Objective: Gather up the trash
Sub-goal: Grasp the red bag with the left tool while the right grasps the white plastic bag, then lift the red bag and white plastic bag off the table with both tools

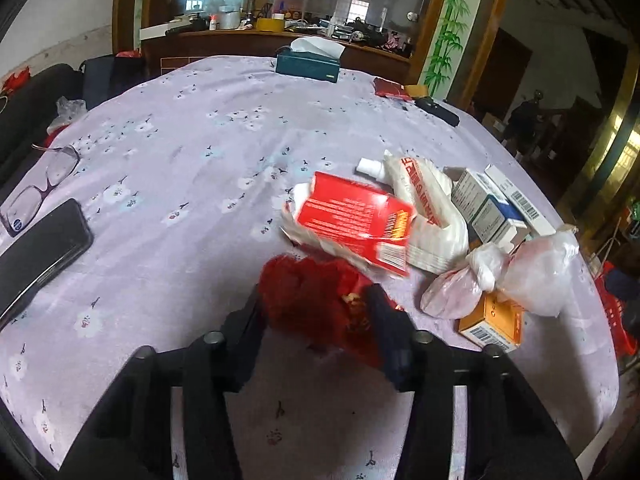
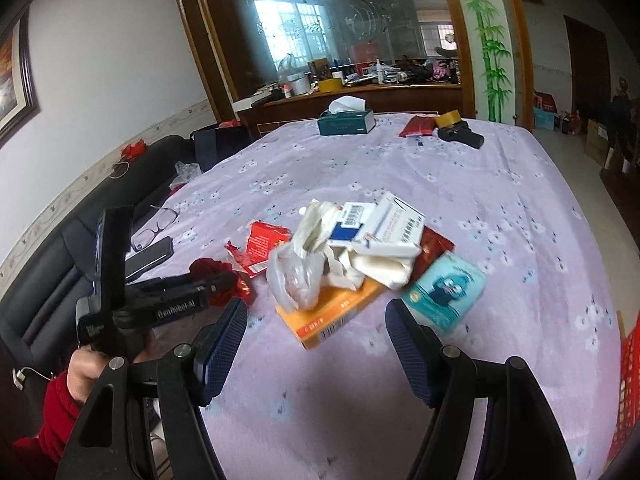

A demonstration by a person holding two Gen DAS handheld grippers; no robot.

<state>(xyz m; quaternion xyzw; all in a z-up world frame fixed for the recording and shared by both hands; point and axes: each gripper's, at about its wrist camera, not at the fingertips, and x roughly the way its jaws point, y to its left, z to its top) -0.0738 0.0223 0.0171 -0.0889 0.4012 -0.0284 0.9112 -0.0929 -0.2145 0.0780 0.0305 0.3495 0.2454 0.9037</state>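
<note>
Left wrist view: left gripper (image 1: 316,316) angled down, jaws partly closed around crumpled red wrapper (image 1: 304,300) at lower centre; firm pad contact not confirmed. Right wrist view: right gripper (image 2: 316,336) wide open, empty, aimed at orange cardboard box (image 2: 332,316). Trash pile at frame centre uncollected; task barely begun.

A crumpled red wrapper (image 1: 308,300) lies on the lilac floral tablecloth beside a heap of trash: a red carton (image 1: 352,224) tilted on white packaging, a knotted clear plastic bag (image 1: 500,276), an orange box (image 1: 492,324), small white-and-blue boxes (image 1: 488,208) and a teal packet (image 2: 444,292) at the heap's edge.
</note>
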